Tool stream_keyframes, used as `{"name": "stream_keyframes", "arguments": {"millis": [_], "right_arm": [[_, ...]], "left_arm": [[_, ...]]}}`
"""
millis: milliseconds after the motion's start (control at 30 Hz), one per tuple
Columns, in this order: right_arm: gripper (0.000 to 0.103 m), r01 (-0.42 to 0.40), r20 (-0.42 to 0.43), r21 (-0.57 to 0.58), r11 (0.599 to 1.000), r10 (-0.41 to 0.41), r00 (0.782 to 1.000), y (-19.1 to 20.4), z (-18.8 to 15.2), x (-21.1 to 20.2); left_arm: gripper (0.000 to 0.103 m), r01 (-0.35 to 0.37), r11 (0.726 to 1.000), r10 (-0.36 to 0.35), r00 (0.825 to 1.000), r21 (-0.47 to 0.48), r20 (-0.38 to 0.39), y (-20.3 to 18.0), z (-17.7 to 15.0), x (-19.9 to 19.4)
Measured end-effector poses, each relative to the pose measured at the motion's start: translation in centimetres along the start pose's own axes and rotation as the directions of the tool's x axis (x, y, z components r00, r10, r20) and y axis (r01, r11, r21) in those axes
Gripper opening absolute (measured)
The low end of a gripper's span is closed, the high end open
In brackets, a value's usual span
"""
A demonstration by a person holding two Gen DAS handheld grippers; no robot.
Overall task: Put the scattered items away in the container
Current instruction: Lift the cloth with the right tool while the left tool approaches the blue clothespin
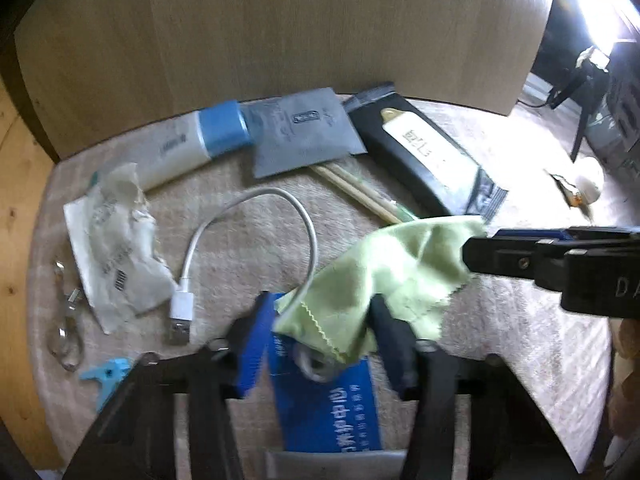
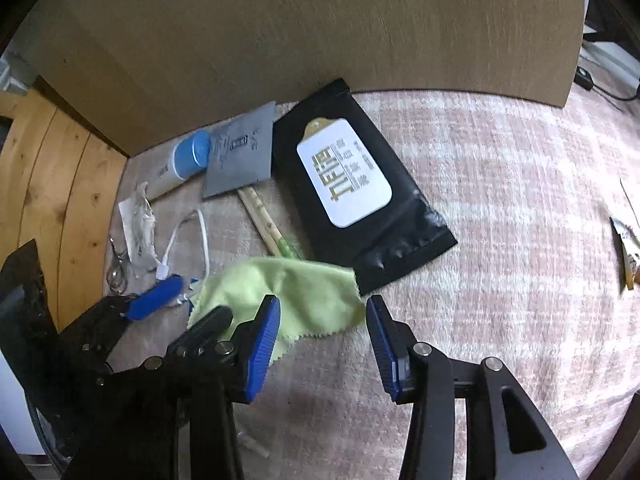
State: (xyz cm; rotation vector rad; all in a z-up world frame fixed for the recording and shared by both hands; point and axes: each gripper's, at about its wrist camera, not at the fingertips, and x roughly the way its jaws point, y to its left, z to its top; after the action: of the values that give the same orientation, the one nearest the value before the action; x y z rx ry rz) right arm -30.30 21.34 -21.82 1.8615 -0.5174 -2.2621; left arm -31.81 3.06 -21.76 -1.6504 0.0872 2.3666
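Green cloth [image 1: 384,276] [image 2: 280,300] lies crumpled on the pink-and-white checked blanket [image 2: 500,208], roughly mid-scene; everything below is placed relative to it.

Left gripper [image 1: 316,344] [image 2: 188,304]: fingers wide apart, straddling the cloth's near edge. Cloth drapes against the right finger, not clamped. Frame is blurred here, so contact with the blue-padded finger is unclear.

Right gripper [image 2: 324,344] [image 1: 480,252]: spread open, empty, blue pads either side of the cloth's near corner. In the left wrist view its black tip sits at the cloth's right edge; can't tell if touching.

Under the cloth's near edge: blue card [image 1: 328,404] with white print, plus a small metal ring [image 1: 316,364] on it, blurred.

Just behind the cloth: chopsticks [image 2: 266,220], far end tucked under a grey sachet [image 2: 240,156]. Right of those, black wipes pack [image 2: 356,184] with white label, one corner just beside the cloth.

Left of the cloth: white USB cable [image 1: 248,248] looped, one end running under the cloth. Further left, torn white wrapper [image 1: 116,244], then a keyring clip [image 1: 66,320] at the blanket edge. Small light-blue plastic piece [image 1: 106,376] near the left gripper's base.

Far left behind: white tube with blue cap [image 1: 192,140], cap against the sachet.

Brown board [image 2: 300,28] stands upright behind all of it.
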Motion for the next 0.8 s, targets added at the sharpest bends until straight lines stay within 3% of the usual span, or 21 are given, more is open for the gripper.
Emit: {"name": "stream_keyframes", "arguments": {"millis": [133,300,400,467,500,567,633,800], "right_arm": [[0.042,-0.036,-0.02,0.035,0.999,0.036,0.999,-0.2,-0.6,0.7],[0.042,-0.095,-0.044,0.053,0.994,0.098,0.994,-0.7,-2.2,0.3],[0.042,-0.12,-0.072,0.051,0.992,0.123,0.99,-0.2,-3.0,1.2],[0.042,-0.083,-0.055,0.019,0.996,0.084,0.995,0.9,-3.2,1.5],[0.042,-0.062,-0.052,0.001,0.998,0.062,0.997,1.7,-3.1,1.8],[0.031,-0.004,-0.049,-0.041,0.999,0.002,0.999,3.5,-2.8,2.8],[0.004,0.092,-0.038,-0.111,0.99,-0.097,0.995,4.6,-2.9,3.3],[0.003,0.07,-0.062,-0.113,0.991,-0.077,0.995,3.1,-3.3,2.8]], "left_arm": [[0.028,0.011,0.999,-0.011,1.0,0.044,0.001,-1.3,-1.2,-0.4],[0.023,0.152,0.988,-0.152,0.988,0.024,-0.02,-2.4,-3.4,-1.3],[0.023,0.231,0.973,-0.231,0.973,0.002,-0.02,-3.1,-4.8,-1.8],[0.024,0.214,0.977,-0.214,0.977,-0.001,-0.01,-3.2,-5.5,-2.3],[0.029,0.205,0.979,-0.205,0.979,-0.003,-0.017,-3.0,-5.9,-2.6],[0.045,0.195,0.981,-0.195,0.98,-0.01,-0.042,-2.5,-6.5,-3.3],[0.057,0.153,0.988,-0.153,0.988,0.01,-0.01,-1.1,-6.5,-4.2],[0.058,-0.038,0.997,0.035,0.998,0.06,0.048,2.4,-6.8,-5.9]]}}
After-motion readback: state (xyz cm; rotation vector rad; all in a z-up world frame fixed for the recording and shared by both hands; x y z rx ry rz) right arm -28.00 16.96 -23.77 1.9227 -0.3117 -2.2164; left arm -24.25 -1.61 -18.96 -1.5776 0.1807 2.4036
